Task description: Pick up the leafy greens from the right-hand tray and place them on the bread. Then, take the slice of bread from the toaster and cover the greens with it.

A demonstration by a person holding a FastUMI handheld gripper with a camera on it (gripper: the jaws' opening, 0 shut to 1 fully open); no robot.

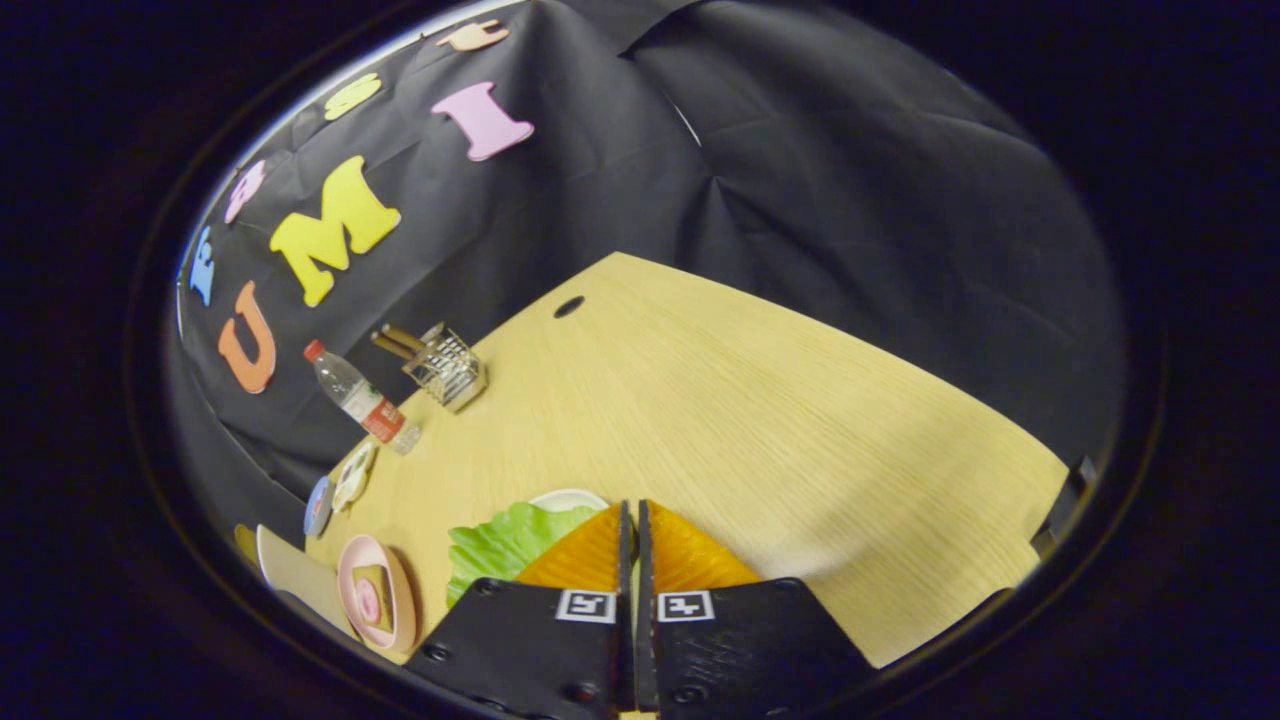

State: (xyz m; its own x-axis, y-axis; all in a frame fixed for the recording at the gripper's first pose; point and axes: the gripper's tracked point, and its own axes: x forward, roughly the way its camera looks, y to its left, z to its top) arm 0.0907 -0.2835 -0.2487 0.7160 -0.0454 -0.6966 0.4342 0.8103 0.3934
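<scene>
While the leafy greens [505, 545] lie beside the gripper's fingers, partly hidden behind one of them, nothing shows that they are gripped: the gripper [635, 512] has its two fingers pressed together with only a thin seam between, and I see no leaf caught in that seam. By my reading the first step is either just finished or not begun; the greens rest over a pale round plate [570, 496] whose rim peeps out beyond them, and whether bread lies beneath I cannot tell. The toaster step looks undone, since the wire toaster rack [448, 366] at the desk's far edge holds brown slices [397, 340] standing up out of it.

The greens are a crinkled, ruffled sheet, bright and slightly glossy, probably a thin flexible imitation leaf. The fingers are ribbed wedges tapering to a narrow tip, mounted on flat matte blocks.

Further out along the same edge of the desk [760, 420] stands a clear plastic bottle [358, 397] with a red cap and a red label, tilted in the fisheye. Near it sit small flat dishes [352, 475], and nearer the fingers a pink shallow bowl [378, 592] holds a square slice with something round on it. The desk is pale wood-grain laminate, smooth, with a dark oval cable hole [568, 306] near its far corner.
</scene>
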